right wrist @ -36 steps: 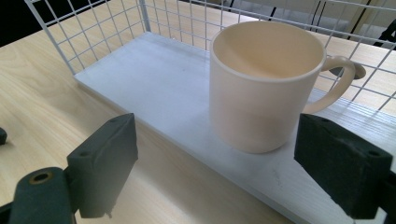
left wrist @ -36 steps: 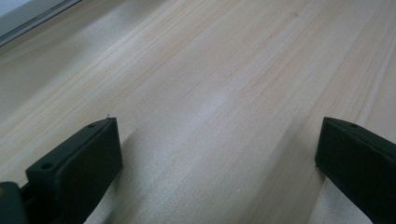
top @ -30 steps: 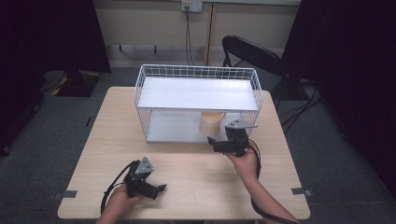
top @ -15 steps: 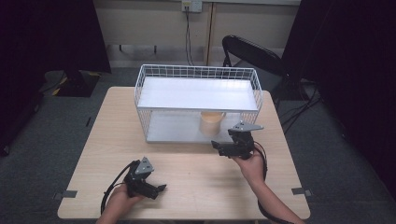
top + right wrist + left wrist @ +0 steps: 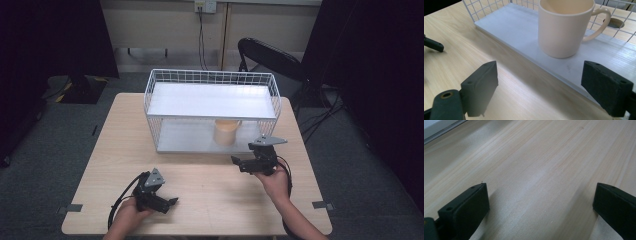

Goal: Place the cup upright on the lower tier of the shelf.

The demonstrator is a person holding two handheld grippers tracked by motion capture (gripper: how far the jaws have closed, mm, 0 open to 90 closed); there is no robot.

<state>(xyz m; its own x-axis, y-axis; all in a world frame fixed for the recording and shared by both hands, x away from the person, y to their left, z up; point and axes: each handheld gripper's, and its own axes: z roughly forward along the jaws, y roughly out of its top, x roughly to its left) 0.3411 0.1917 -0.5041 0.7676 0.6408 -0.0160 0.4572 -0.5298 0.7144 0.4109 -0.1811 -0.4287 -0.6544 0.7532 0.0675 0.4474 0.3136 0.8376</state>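
Observation:
A cream mug [image 5: 226, 132] [image 5: 564, 27] stands upright on the lower board of a white wire rack [image 5: 210, 77], its handle pointing right in the right gripper view. My right gripper [image 5: 239, 163] [image 5: 540, 65] is open just in front of the rack's lower board [image 5: 511, 25], a short way from the mug, with nothing between its jaws. My left gripper [image 5: 170, 202] [image 5: 540, 186] rests low over the table [image 5: 100, 150] near the front left, open and empty, with bare wood between its jaws.
The rack takes up the back middle of the table and has a flat upper shelf [image 5: 210, 100]. A black chair [image 5: 270, 55] stands behind the table at the right. Tape marks [image 5: 320, 204] lie near the front corners.
My right gripper has drawn back a little from the rack toward the front right, leaving the mug on the lower board. The left gripper has stayed where it was.

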